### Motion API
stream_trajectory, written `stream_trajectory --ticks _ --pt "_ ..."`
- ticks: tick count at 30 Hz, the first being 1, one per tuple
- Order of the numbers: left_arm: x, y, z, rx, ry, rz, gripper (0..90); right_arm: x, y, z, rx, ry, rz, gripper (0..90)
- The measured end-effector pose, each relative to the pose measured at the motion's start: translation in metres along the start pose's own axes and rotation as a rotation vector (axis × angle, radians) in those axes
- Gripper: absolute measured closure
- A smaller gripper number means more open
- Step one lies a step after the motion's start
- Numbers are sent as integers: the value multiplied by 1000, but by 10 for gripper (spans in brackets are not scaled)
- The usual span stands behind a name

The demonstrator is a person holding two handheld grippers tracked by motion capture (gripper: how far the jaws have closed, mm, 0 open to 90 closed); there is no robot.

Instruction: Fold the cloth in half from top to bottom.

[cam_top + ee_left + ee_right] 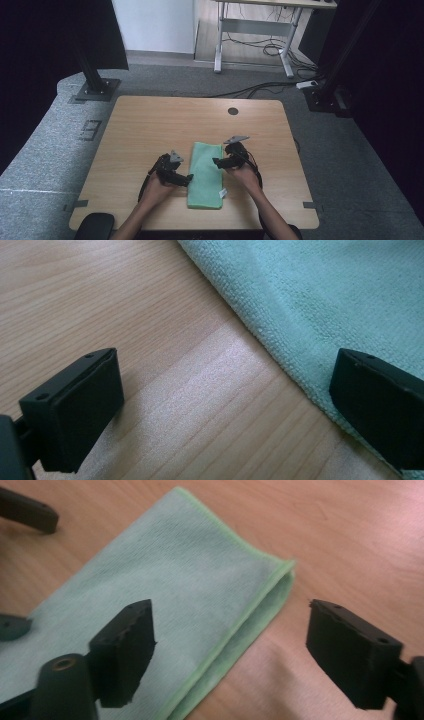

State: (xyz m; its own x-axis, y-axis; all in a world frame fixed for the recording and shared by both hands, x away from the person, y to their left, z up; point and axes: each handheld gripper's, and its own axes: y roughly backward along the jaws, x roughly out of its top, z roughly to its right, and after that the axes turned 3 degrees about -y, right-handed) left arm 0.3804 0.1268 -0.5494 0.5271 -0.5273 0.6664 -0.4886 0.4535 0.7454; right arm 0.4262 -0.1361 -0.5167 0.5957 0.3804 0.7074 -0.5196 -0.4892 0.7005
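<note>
A green cloth [206, 175], folded into a long strip, lies flat on the wooden table [150, 125] near its front edge. My left gripper [189, 179] is low at the cloth's left edge and stands open. In the left gripper view, one jaw is over bare wood and the other over the cloth [320, 300]. My right gripper [216, 162] stands open at the cloth's right edge. In the right gripper view its jaws straddle the doubled edge of the cloth [175, 580], with nothing gripped. The left gripper's fingers [25, 512] show beyond the cloth.
A white tag [223, 192] sticks out at the cloth's near right corner. A round cable hole [233, 111] sits at the table's far edge. A black stand base [95, 90] is off the far left corner, a desk [260, 30] and floor cables behind.
</note>
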Motion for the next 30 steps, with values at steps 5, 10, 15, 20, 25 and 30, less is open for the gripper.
stream_trajectory --ticks 5,10,15,20,25,30 --pt "0 0 0 1 -1 -1 10 11 -7 8 -10 -4 -10 328" --pt "0 0 0 1 1 0 10 22 -15 18 -9 -17 -24 456" --pt "0 0 0 2 2 0 10 31 -26 24 -26 -8 -37 537" --pt "0 0 0 2 3 -1 10 34 -39 28 -33 1 -66 532" --pt "0 0 0 2 3 -1 10 30 -49 33 -36 2 -103 492" --pt "0 0 0 2 3 -1 10 28 -49 34 2 -8 -100 665"
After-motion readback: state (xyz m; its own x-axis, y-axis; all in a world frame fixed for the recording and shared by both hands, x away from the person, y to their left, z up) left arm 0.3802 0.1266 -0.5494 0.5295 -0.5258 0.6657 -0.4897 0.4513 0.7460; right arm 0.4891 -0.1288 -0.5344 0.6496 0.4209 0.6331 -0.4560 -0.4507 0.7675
